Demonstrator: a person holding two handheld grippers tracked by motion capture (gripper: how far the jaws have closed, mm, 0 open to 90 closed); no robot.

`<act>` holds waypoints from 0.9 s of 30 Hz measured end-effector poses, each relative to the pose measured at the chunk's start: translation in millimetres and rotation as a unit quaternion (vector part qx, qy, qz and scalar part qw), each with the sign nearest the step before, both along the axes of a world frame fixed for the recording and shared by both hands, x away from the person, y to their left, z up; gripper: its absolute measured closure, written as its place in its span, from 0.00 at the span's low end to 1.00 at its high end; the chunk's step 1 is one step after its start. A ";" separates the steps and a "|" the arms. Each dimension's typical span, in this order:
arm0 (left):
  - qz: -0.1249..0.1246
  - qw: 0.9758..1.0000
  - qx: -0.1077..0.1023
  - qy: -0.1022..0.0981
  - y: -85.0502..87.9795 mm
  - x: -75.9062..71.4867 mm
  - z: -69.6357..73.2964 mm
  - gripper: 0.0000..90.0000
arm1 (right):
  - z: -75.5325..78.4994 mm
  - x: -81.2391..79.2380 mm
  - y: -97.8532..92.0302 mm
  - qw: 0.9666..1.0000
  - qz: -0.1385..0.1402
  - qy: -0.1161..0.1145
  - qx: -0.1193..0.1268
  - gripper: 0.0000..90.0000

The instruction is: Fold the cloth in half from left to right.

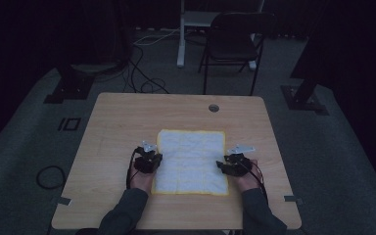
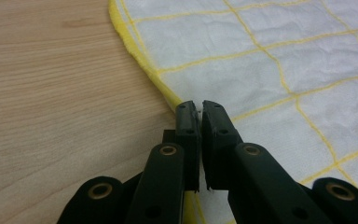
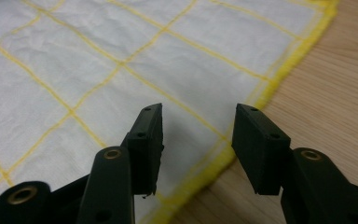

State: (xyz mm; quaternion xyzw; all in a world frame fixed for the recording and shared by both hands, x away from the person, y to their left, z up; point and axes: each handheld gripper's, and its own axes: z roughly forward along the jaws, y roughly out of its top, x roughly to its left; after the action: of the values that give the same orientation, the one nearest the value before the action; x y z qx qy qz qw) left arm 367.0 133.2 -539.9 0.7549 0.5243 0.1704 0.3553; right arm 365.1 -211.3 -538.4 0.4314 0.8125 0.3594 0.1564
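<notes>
Cloth lies flat near the worktop's front edge; left gripper pinches its left hem, probably to lift, while right gripper straddles the right hem, spread.

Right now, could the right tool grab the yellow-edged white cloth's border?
Probably yes: the right tool stands open over the yellow-edged white cloth, its border between the jaws, nothing in the way.
</notes>
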 end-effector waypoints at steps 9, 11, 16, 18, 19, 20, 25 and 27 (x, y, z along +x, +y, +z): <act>0.009 1.000 -0.004 0.003 12.1 -0.4 0.5 0.96 | 5.7 -4.1 -11.9 1.000 -0.014 -0.004 0.006 0.58; 0.013 1.000 -0.006 0.004 15.0 0.4 0.7 0.96 | 6.0 -4.7 -12.2 1.000 -0.012 -0.006 0.004 0.58; 0.017 1.000 -0.019 0.004 19.7 1.3 4.0 0.97 | 7.9 -7.1 -14.4 1.000 -0.011 -0.006 0.000 0.58; 0.011 1.000 -0.028 -0.001 20.0 0.4 7.2 0.97 | 8.3 -9.0 -16.7 1.000 -0.012 -0.008 -0.001 0.58; 0.010 0.999 -0.031 -0.003 20.1 0.1 8.8 0.97 | 8.3 -9.0 -16.7 1.000 -0.012 -0.008 -0.001 0.58; 0.009 0.999 -0.035 -0.005 20.1 0.0 10.2 0.97 | 8.0 -9.6 -17.4 1.000 -0.014 -0.007 0.000 0.58; -0.002 0.998 -0.059 -0.013 18.5 -1.3 18.0 0.97 | 7.0 -11.6 -21.9 1.000 -0.016 -0.006 -0.002 0.58; -0.007 0.998 -0.067 -0.015 17.2 -1.5 21.4 0.97 | 6.9 -12.1 -23.4 1.000 -0.019 -0.006 -0.002 0.58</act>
State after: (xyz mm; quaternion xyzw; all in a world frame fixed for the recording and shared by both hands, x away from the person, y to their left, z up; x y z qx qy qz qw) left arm 365.6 150.4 -518.5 0.7305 0.5237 0.1441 0.4140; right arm 353.1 -234.7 -531.5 0.4441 0.8041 0.3574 0.1686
